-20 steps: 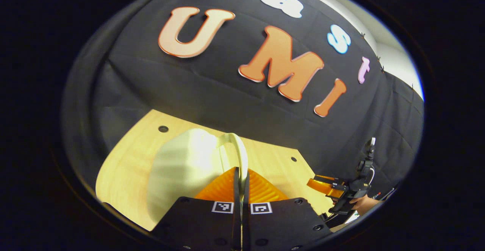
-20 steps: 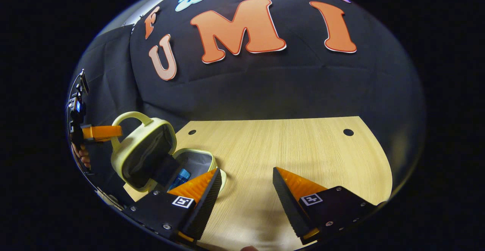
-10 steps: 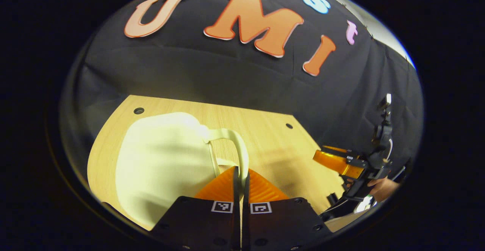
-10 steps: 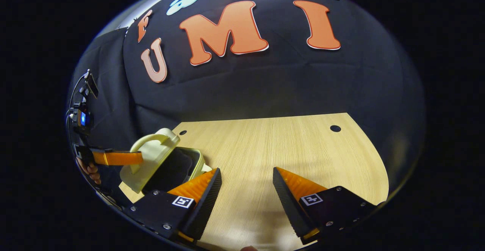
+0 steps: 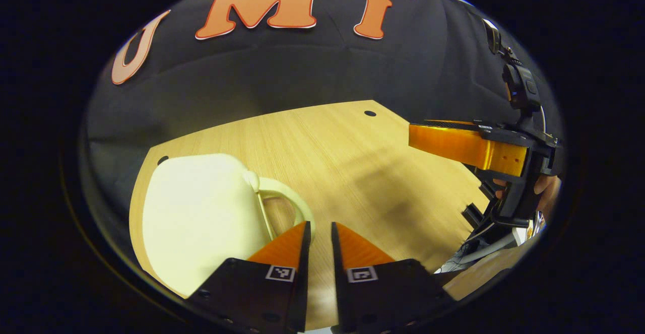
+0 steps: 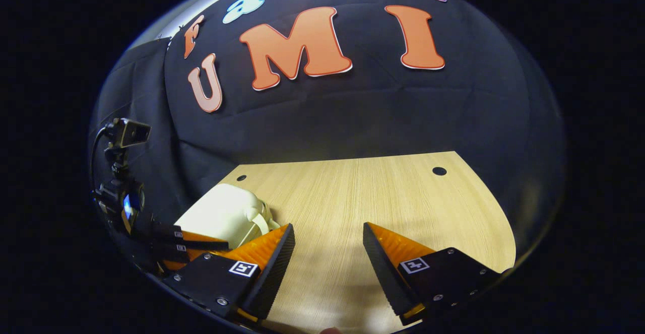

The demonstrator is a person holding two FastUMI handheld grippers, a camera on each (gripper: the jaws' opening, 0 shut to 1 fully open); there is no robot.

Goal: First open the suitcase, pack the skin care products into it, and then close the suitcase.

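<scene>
The pale yellow hard-shell suitcase (image 5: 201, 223), propped half open a second ago with its dark lining and a blue bottle showing, now lies closed flat on the light wooden table (image 5: 352, 162). The left gripper (image 5: 318, 230), earlier clamped on the looped carry handle (image 5: 284, 193), has let go, its fingers slightly parted just beside the handle.

suitcase (image 5: 201, 218): small, pale cream, hard-shelled
state: lid shut
pose: lying flat, handle (image 5: 284, 200) pointing right
place: table's left side
</scene>
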